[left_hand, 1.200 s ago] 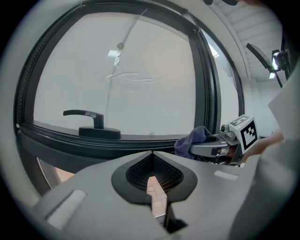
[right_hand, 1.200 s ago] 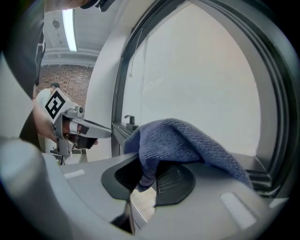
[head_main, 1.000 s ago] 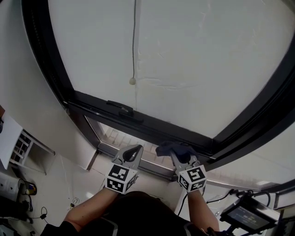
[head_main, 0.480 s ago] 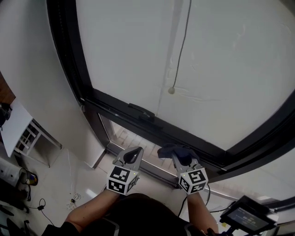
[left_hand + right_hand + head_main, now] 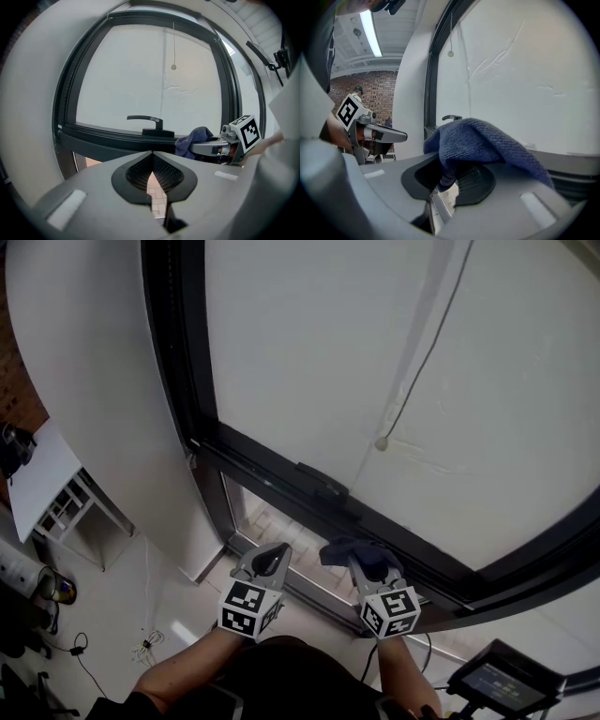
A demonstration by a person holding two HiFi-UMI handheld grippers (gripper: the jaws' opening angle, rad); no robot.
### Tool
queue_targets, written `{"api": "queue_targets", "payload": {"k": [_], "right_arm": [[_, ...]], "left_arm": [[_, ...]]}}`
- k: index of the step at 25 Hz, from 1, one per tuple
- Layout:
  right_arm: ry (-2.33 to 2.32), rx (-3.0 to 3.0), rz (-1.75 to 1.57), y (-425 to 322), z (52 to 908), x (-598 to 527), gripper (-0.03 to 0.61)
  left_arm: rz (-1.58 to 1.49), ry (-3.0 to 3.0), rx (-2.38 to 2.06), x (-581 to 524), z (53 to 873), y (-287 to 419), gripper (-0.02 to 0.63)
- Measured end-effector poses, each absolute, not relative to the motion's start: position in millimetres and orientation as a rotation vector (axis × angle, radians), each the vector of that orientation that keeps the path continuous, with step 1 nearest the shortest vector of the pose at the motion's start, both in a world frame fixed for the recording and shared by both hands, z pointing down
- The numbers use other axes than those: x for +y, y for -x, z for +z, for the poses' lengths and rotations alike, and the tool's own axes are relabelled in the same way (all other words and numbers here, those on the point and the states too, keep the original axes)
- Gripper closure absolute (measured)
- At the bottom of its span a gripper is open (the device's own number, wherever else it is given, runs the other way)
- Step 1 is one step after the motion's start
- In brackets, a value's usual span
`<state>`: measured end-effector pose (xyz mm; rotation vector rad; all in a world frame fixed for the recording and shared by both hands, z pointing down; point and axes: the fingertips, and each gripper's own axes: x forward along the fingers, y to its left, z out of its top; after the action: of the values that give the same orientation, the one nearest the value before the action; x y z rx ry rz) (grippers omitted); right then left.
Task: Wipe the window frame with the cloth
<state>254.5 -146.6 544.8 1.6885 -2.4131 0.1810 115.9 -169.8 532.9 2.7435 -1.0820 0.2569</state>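
Note:
A dark blue cloth (image 5: 351,550) (image 5: 480,142) (image 5: 193,140) is pinched in my right gripper (image 5: 367,563) (image 5: 206,147), bunched over its jaws just below the black window frame (image 5: 281,479) (image 5: 117,133). The frame's black handle (image 5: 323,479) (image 5: 149,123) lies on the lower rail, left of the cloth. My left gripper (image 5: 267,561) (image 5: 379,135) is held beside the right one, jaws closed together with nothing in them. A white blind fills the pane, with a pull cord ending in a bead (image 5: 382,442) (image 5: 173,67).
A white wall pier (image 5: 103,409) stands left of the window. Below it a small white shelf unit (image 5: 61,507) and cables lie on the floor. A device with a screen (image 5: 502,681) sits at the lower right.
The head view has swung so the window now sits further right and higher. Both grippers keep their places side by side, the cloth still in the right one.

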Motion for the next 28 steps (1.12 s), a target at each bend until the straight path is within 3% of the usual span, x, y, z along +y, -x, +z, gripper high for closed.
{"api": "queue_targets", "payload": {"k": [28], "right_arm": [[-1.686,-2.417,0.207,-172.4,547.3,-221.4,0.512]], "left_arm": [[0.207,-2.688,-1.211,-240.2,527.8,-17.3,0.620]]}}
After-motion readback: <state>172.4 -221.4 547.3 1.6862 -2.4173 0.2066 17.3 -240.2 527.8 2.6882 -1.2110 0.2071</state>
